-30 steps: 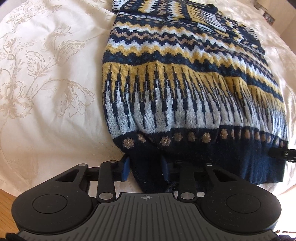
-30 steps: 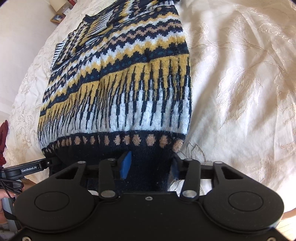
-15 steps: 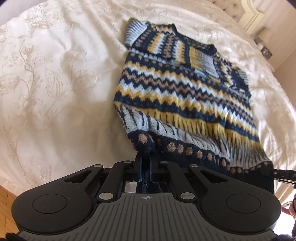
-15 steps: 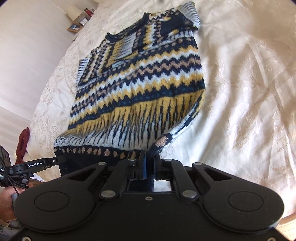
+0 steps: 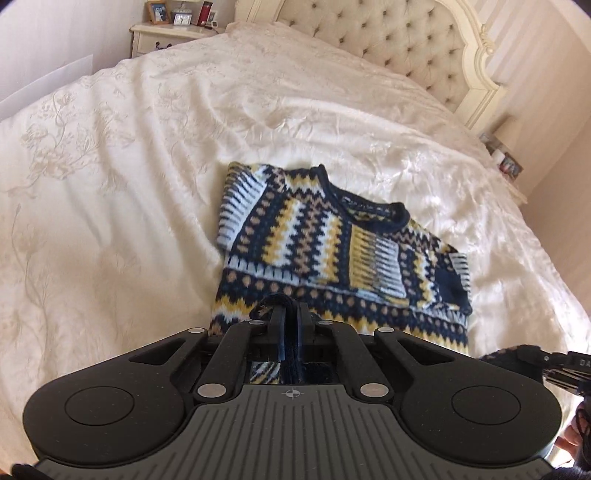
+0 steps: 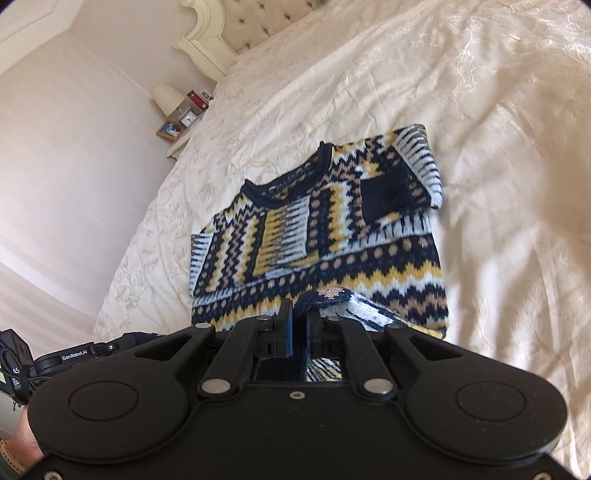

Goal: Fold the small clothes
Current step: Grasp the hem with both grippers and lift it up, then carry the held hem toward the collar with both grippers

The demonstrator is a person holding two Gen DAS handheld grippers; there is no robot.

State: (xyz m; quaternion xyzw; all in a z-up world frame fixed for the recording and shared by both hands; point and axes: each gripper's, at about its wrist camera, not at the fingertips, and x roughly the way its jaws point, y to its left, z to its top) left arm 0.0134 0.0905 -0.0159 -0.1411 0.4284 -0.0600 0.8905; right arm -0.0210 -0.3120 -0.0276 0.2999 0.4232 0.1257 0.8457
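Both grippers' fingers (image 5: 279, 321) (image 6: 285, 325) clamped on sweater (image 5: 332, 243) hem; red bottle (image 5: 204, 12) only in left view

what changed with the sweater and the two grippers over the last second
Both grippers closed on the sweater's navy hem: the left gripper near its left corner, the right gripper near its right corner. They then lifted the hem and carried it forward toward the collar, so the lower part now rises off the bed. The collar end and folded-in sleeves stayed flat where they were.
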